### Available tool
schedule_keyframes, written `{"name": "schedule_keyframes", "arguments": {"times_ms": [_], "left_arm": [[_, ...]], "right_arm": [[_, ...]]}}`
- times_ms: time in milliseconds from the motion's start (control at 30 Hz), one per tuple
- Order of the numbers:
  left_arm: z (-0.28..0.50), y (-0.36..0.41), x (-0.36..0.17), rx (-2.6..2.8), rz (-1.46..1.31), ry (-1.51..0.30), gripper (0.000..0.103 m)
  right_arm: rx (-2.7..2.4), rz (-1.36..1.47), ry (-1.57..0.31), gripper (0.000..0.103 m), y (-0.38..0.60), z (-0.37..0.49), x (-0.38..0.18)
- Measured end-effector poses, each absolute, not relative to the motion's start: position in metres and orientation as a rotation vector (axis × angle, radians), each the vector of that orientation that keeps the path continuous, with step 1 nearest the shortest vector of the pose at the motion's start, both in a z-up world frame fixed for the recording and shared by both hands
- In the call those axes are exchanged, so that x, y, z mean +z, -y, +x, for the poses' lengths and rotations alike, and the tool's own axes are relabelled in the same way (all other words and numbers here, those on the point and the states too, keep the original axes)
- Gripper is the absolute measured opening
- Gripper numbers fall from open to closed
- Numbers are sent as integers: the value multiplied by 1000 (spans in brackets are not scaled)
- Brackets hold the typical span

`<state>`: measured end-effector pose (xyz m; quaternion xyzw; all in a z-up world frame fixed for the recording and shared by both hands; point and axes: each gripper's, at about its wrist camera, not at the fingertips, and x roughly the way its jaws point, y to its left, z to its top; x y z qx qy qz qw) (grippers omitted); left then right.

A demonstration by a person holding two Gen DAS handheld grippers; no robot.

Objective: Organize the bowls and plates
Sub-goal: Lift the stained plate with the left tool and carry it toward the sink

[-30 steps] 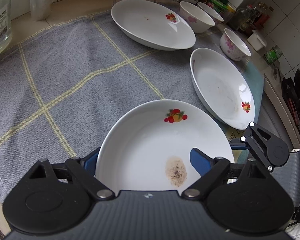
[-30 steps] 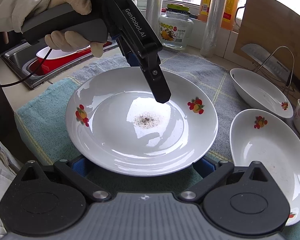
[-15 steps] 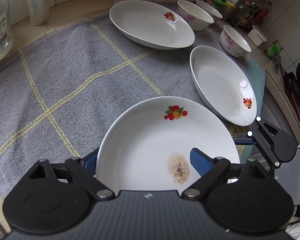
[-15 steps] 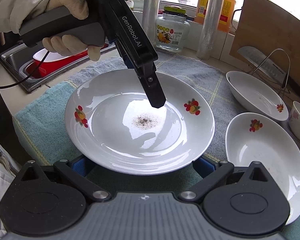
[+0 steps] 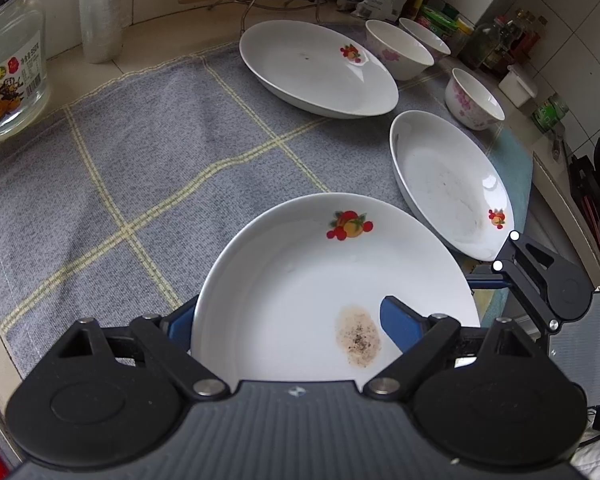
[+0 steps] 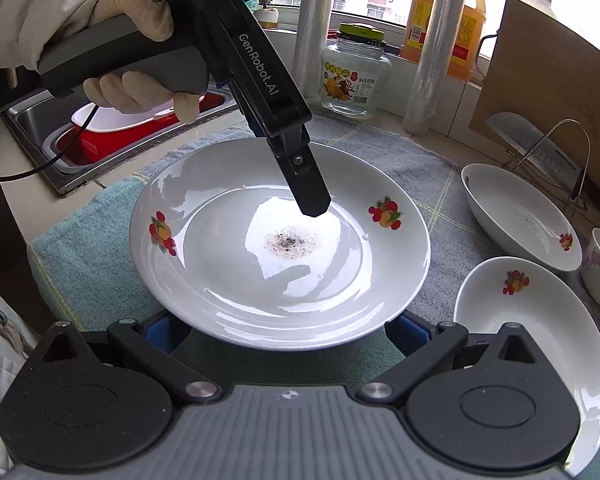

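While left tool (image 5: 296, 316) straddles rim, plate (image 6: 280, 280) holds peppery residue (image 6: 290, 242).

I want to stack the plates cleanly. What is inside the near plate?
Inside the near plate lies a brown speckled residue patch, and one finger of the left gripper reaches over it. Anything under that finger is hidden.

Left claw (image 6: 314, 204): black arm w/ white "GenRobot.AI" lettering, silver screw nr tip, grey handle, thin black cable. Hand (image 6: 136, 48) in pale glove, cream sleeve. Right claw (image 6: 284, 330): black linkages, blue pads, silver pivot screws, ribbed grey body.
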<state>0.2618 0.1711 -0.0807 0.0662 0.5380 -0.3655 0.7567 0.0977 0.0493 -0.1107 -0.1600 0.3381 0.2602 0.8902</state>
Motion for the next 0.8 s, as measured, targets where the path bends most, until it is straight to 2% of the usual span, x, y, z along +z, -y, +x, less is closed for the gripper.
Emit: {"name": "schedule_keyframes", "arguments": {"times_ms": [800], "left_arm": [[320,-231,-80,-714,92,-1116,91]], "right_arm": [[596,-385,-701,103,-100,174,-113]]}}
